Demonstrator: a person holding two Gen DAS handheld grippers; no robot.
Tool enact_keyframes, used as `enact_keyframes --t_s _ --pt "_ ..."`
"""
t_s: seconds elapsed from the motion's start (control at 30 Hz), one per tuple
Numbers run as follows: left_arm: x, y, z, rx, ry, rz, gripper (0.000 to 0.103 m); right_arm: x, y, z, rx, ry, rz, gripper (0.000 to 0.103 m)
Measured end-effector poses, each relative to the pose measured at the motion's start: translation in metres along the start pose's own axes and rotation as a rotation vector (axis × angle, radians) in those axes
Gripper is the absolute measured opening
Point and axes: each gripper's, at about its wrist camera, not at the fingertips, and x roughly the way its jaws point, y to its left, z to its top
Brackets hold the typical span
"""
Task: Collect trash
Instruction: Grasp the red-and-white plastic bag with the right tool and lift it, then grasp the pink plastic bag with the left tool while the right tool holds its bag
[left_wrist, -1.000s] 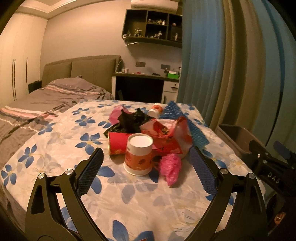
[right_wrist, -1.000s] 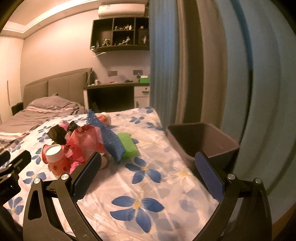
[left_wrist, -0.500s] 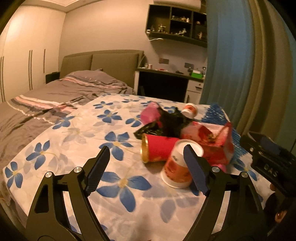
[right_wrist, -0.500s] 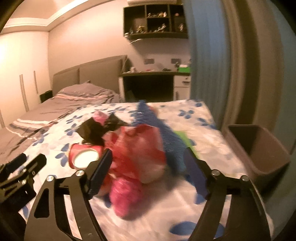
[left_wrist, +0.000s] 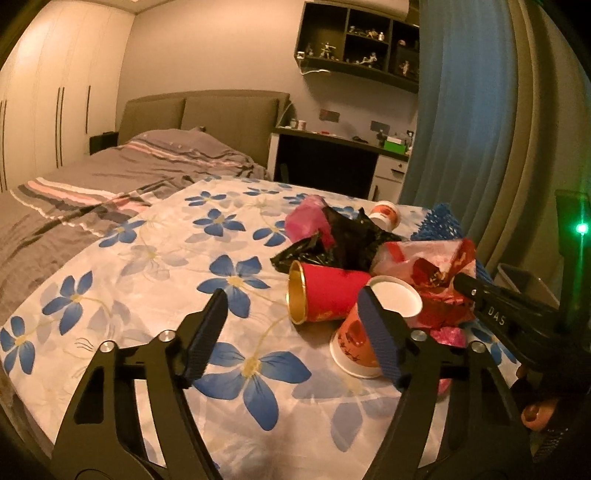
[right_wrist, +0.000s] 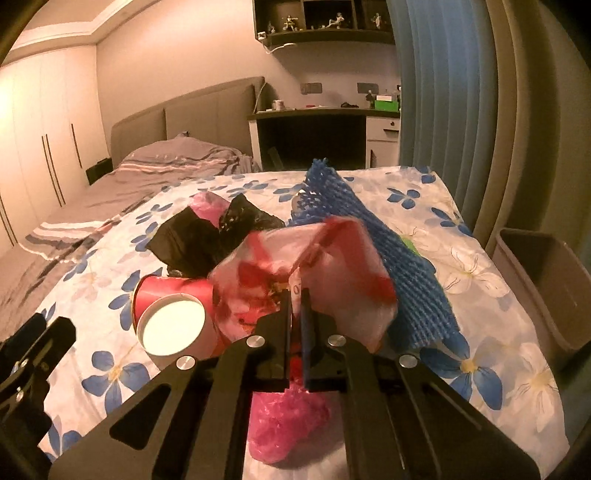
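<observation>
Trash lies heaped on the blue-flowered bedsheet (left_wrist: 155, 266), toward the curtain side of the bed.

Left wrist view: the left gripper (left_wrist: 295, 334) hangs above the sheet with its fingers spread wide and nothing between them. Its right pad sits in front of an upturned paper cup (left_wrist: 369, 332), white base uppermost; contact cannot be confirmed. A red paper cup (left_wrist: 325, 297) lies on its side just beside it, gold-lined mouth facing left. Behind these rest a black plastic bag (left_wrist: 340, 240), a pink bag (left_wrist: 306, 218) and a second small printed cup (left_wrist: 386, 214). A red-and-white plastic bag (left_wrist: 432, 269) occupies the right of the pile, with blue foam netting (left_wrist: 443, 225) behind it. The right gripper enters from the right edge and reaches into that bag.

Right wrist view: the right gripper (right_wrist: 295, 306) has its fingers (right_wrist: 284, 314) nearly together, pinching a fold of the red-and-white plastic bag (right_wrist: 325, 266). A crumpled pink wrapper (right_wrist: 288, 417) lies below the fingers. The upturned paper cup (right_wrist: 173, 326) and the red paper cup (right_wrist: 173, 288) sit to the left, the black plastic bag (right_wrist: 207, 236) behind them. The blue foam netting (right_wrist: 388, 251) leans to the right of the held bag. A dark waste bin (right_wrist: 546, 280) stands beside the bed at the right edge.
</observation>
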Motion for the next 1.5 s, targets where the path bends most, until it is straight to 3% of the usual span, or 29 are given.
enact_keyframes --t_s 0.33,0.47,0.67,1.03,1.2,1.27,1.5 --pt "-0.007 -0.036 -0.010 0.049 0.011 -0.107 0.068 -0.071 -0.037 -0.001 0.050 -0.174 -0.030 0.003" --pt "-0.004 -0.059 -0.015 0.081 0.029 -0.164 0.077 -0.094 -0.057 -0.006 0.068 -0.226 -0.072 0.003" --pt "0.015 -0.094 -0.029 0.126 0.109 -0.226 0.081 -0.109 -0.081 -0.018 0.097 -0.243 -0.102 0.003" --pt "0.048 -0.121 -0.035 0.151 0.216 -0.240 0.081 -0.115 -0.107 -0.029 0.128 -0.236 -0.105 0.003" --pt "0.063 -0.123 -0.039 0.147 0.308 -0.243 0.061 -0.116 -0.115 -0.030 0.134 -0.234 -0.101 0.003" --pt "0.067 -0.123 -0.041 0.142 0.339 -0.259 0.044 -0.117 -0.117 -0.030 0.135 -0.234 -0.105 0.003" --pt "0.054 -0.118 -0.040 0.130 0.323 -0.306 0.032 -0.122 -0.119 -0.032 0.127 -0.236 -0.111 0.003"
